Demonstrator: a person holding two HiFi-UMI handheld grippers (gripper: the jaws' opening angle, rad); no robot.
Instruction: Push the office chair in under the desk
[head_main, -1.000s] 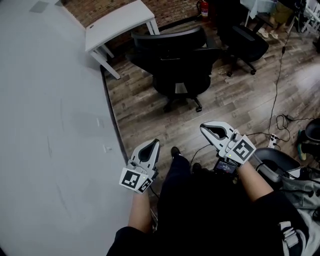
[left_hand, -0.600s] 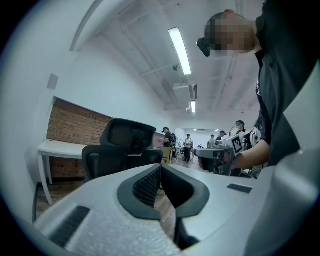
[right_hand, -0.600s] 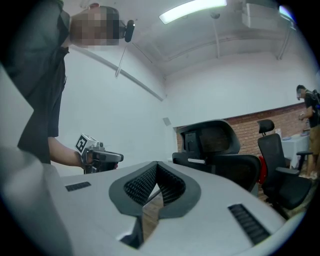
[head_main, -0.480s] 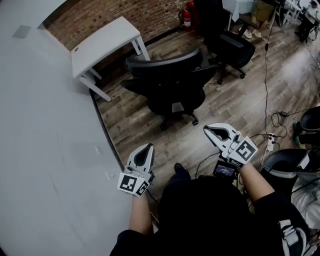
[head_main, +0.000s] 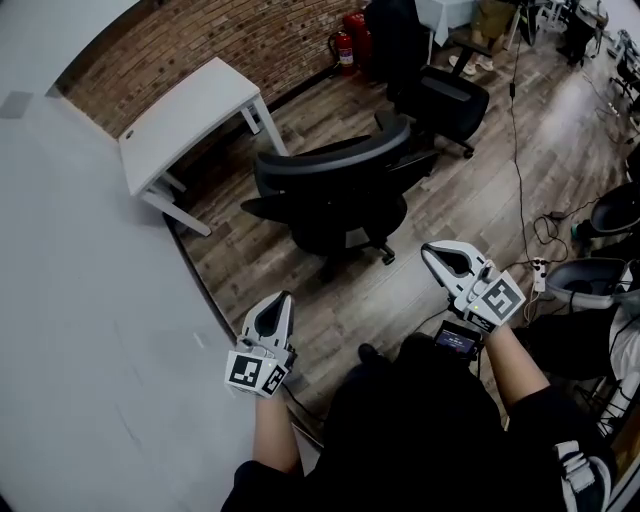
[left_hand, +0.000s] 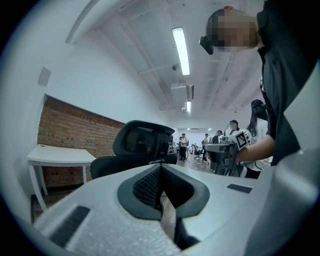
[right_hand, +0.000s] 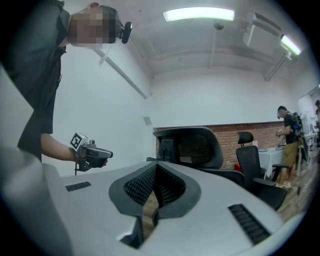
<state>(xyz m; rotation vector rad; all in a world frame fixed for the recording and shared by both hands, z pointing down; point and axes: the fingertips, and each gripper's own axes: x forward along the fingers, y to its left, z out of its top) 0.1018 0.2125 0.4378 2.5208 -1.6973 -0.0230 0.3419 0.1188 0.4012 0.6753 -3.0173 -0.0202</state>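
Observation:
A black office chair (head_main: 335, 190) stands on the wood floor, its curved backrest (head_main: 330, 160) toward me, a short way from the white desk (head_main: 185, 115) by the brick wall. My left gripper (head_main: 278, 301) is shut and empty, held level near the grey wall, well short of the chair. My right gripper (head_main: 436, 252) is shut and empty too, just right of the chair's base. The chair's backrest (left_hand: 142, 140) fills the middle of the left gripper view, with the desk (left_hand: 57, 156) to its left. In the right gripper view the backrest (right_hand: 192, 147) rises beyond the shut jaws.
A second black chair (head_main: 445, 95) stands farther back, beside red fire extinguishers (head_main: 350, 35). Cables (head_main: 545, 220) and a power strip run over the floor at right, by dark bins (head_main: 600, 275). The grey wall (head_main: 80, 330) closes the left side. People stand in the distance (left_hand: 220, 142).
Both grippers have moved forward toward the chair, which now lies lower and closer in the head view. The desk has come further into view. Both stay shut.

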